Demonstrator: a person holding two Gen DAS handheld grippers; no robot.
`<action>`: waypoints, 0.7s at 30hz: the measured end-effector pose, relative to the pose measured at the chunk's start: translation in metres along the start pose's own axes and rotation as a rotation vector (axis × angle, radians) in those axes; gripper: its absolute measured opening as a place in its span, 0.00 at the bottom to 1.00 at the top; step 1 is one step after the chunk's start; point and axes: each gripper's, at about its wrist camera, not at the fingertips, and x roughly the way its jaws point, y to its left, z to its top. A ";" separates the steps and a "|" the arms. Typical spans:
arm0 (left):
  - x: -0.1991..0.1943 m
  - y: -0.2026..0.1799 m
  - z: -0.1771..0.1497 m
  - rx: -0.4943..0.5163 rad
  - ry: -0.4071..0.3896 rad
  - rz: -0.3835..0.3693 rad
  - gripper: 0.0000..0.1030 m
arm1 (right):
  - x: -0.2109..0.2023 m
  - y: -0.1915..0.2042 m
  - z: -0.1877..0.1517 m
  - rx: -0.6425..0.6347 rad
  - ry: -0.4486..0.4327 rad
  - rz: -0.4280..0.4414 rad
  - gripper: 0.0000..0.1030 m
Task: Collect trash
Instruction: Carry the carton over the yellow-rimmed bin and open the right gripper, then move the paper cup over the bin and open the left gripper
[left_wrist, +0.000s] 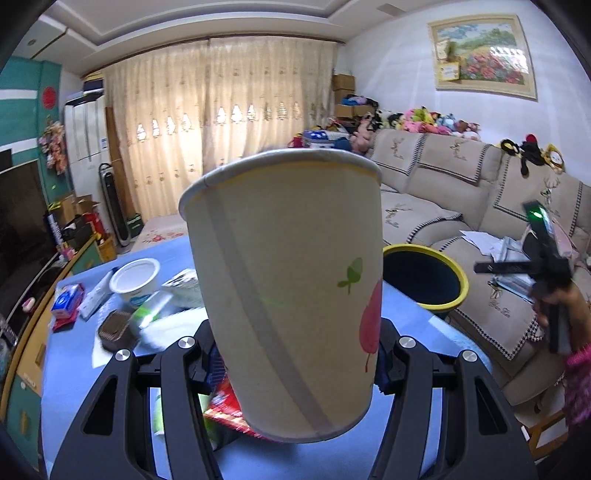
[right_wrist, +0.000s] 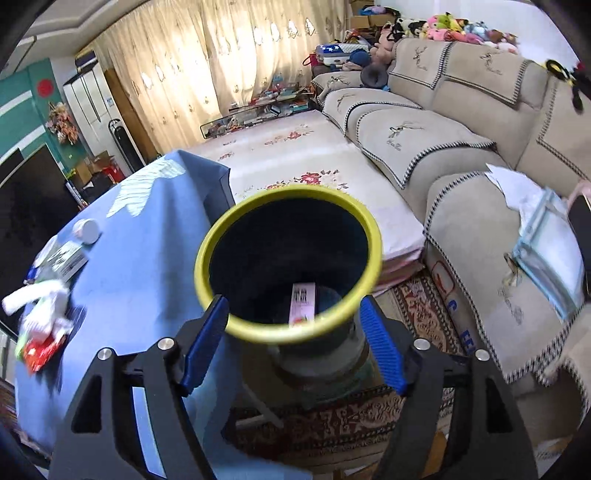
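Note:
My left gripper (left_wrist: 295, 362) is shut on a cream paper cup (left_wrist: 291, 280) with a pink and green print, held tilted above the blue table (left_wrist: 74, 369). The dark bin with a yellow rim (left_wrist: 424, 275) stands just right of the cup, off the table's edge. In the right wrist view my right gripper (right_wrist: 295, 350) is open and empty, its blue pads either side of the bin (right_wrist: 288, 266), right above its mouth. A pink carton (right_wrist: 303, 301) lies inside the bin.
Trash lies on the table: a white tub (left_wrist: 135, 280), a brown block (left_wrist: 114, 328), a red wrapper (left_wrist: 225, 410), boxes (left_wrist: 66, 302), white crumpled paper (right_wrist: 40, 306) and a small white lid (right_wrist: 86, 230). A beige sofa (right_wrist: 461, 147) runs along the right.

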 end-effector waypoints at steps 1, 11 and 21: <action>0.005 -0.008 0.004 0.007 0.006 -0.009 0.57 | -0.007 -0.003 -0.007 0.012 -0.003 0.007 0.68; 0.071 -0.080 0.039 0.017 0.114 -0.143 0.57 | -0.055 -0.052 -0.056 0.139 -0.080 -0.083 0.72; 0.154 -0.159 0.066 0.061 0.214 -0.232 0.57 | -0.047 -0.091 -0.065 0.211 -0.083 -0.121 0.72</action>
